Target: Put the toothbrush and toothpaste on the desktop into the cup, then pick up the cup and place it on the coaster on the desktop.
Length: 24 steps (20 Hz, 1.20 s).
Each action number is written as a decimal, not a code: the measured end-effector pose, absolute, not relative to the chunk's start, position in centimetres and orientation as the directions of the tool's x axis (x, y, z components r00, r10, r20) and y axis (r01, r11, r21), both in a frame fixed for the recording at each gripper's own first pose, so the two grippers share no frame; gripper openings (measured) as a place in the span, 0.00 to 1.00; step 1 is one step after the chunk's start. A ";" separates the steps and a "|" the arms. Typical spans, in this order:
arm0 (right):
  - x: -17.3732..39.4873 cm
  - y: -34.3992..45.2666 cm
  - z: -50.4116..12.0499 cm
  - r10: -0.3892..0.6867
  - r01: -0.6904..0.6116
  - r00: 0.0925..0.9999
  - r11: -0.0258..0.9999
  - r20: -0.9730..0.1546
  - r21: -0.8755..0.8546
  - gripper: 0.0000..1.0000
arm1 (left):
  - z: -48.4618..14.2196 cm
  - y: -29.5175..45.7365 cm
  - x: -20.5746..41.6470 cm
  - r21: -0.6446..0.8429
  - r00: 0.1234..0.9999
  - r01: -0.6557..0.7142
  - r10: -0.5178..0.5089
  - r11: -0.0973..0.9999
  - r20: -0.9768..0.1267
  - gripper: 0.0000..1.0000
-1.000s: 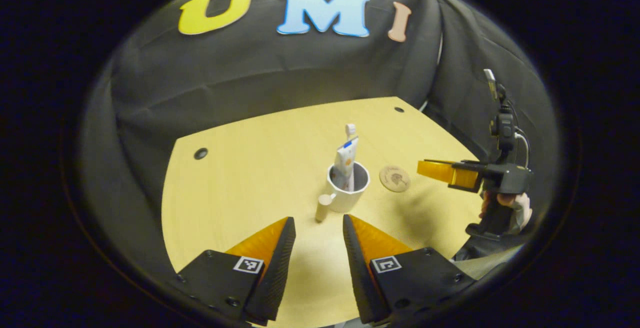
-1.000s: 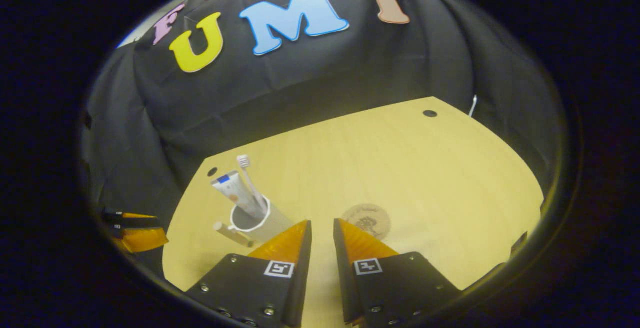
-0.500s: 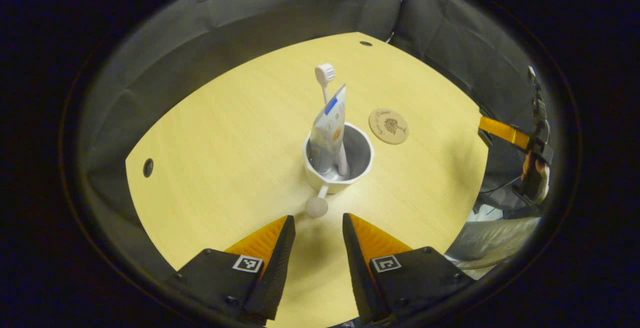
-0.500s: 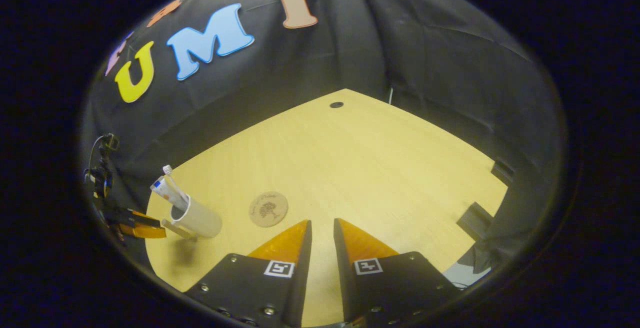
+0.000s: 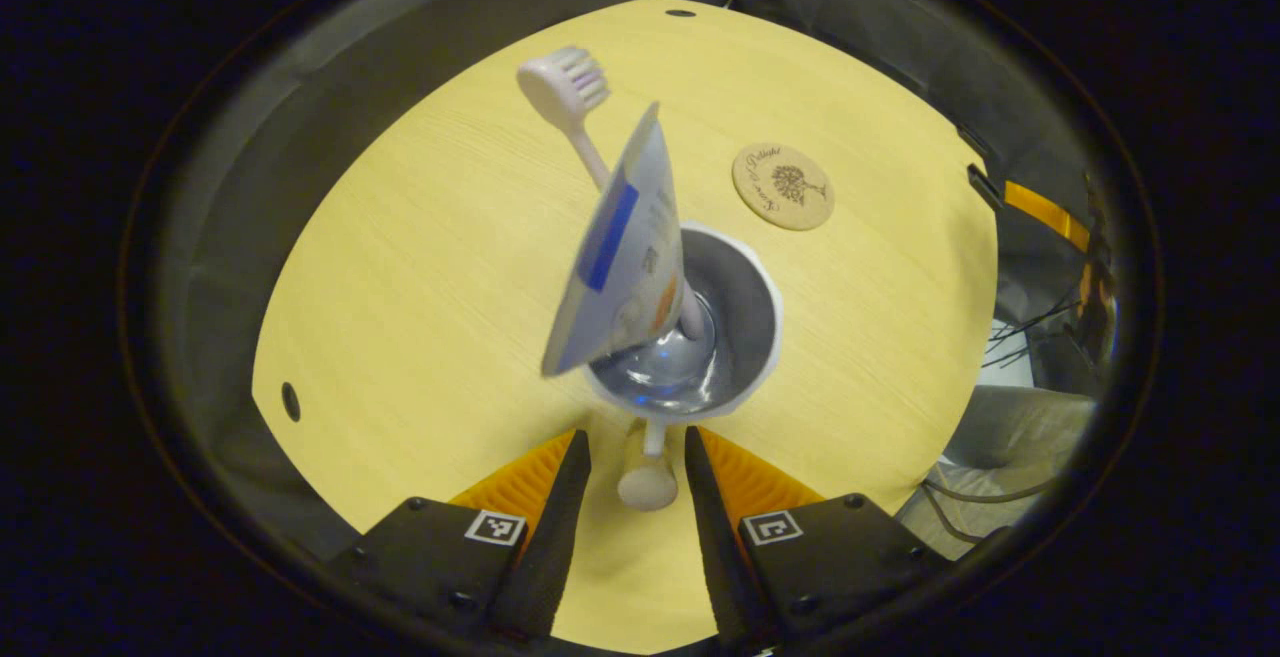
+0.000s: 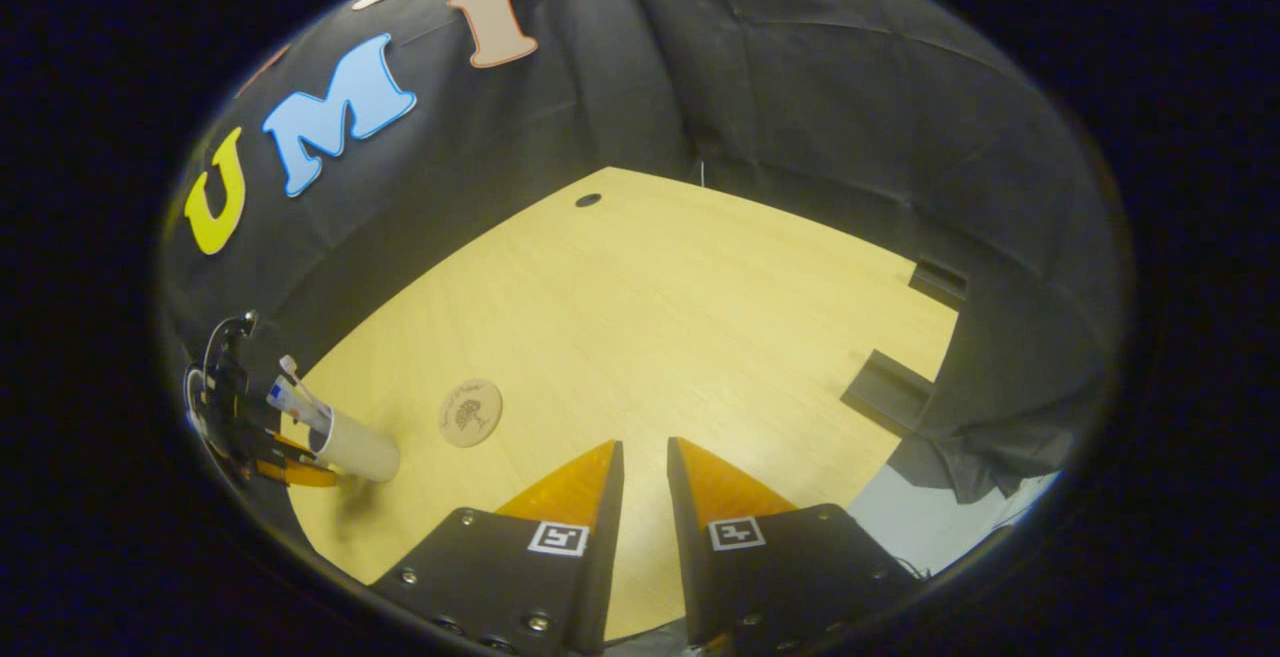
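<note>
My left gripper [image 5: 634, 457] looks almost straight down into the white cup [image 5: 745, 377], and its two fingers stand apart with the cup's knobbed handle [image 5: 647, 472] between them — the knob sits in the gap, close to each finger, but I cannot tell whether either one touches it. The cup stands upright on the pale wooden desktop [image 5: 420, 267]. Inside it the toothpaste tube [image 5: 618, 257] leans toward the far left, its flat crimped end uppermost, and the toothbrush [image 5: 572, 107] rises behind it with its bristled head highest, the handle running down into the cup's shiny bottom. The round wooden coaster [image 5: 782, 186] lies flat on the desktop beyond the cup and to the right, apart from it, with an engraved design on its face.

My right gripper [image 6: 645, 467] is held over the near part of the desktop [image 6: 700, 317], its fingers close together with a narrow gap between them and nothing in that gap. From the right gripper view the cup [image 6: 352, 447] sits far off at the left edge, the toothpaste [image 6: 285, 399] and toothbrush [image 6: 296, 382] sticking out of it, and the left gripper [image 6: 285, 462] is right against its near side. The coaster [image 6: 469, 413] lies just to the right of the cup — near it, not touching.
</note>
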State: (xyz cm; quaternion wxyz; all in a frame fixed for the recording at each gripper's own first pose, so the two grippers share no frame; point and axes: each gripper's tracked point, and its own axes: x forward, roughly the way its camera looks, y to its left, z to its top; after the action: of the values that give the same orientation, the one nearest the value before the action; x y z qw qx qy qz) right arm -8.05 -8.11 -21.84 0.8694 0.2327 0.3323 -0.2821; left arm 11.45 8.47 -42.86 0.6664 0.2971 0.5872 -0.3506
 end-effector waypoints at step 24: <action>-8.2 -7.8 -22.1 -0.326 0.672 0.588 0.707 -0.740 0.222 0.29 | -40.3 1.2 11.4 0.026 0.078 0.881 -0.091 0.473 -0.993 0.29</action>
State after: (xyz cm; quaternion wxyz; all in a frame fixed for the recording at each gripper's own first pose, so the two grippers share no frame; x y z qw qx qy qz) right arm -8.25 -7.83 -22.12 0.8557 0.2481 0.3480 -0.2915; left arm 11.45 1.17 -40.30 0.6457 0.3492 0.5653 -0.3762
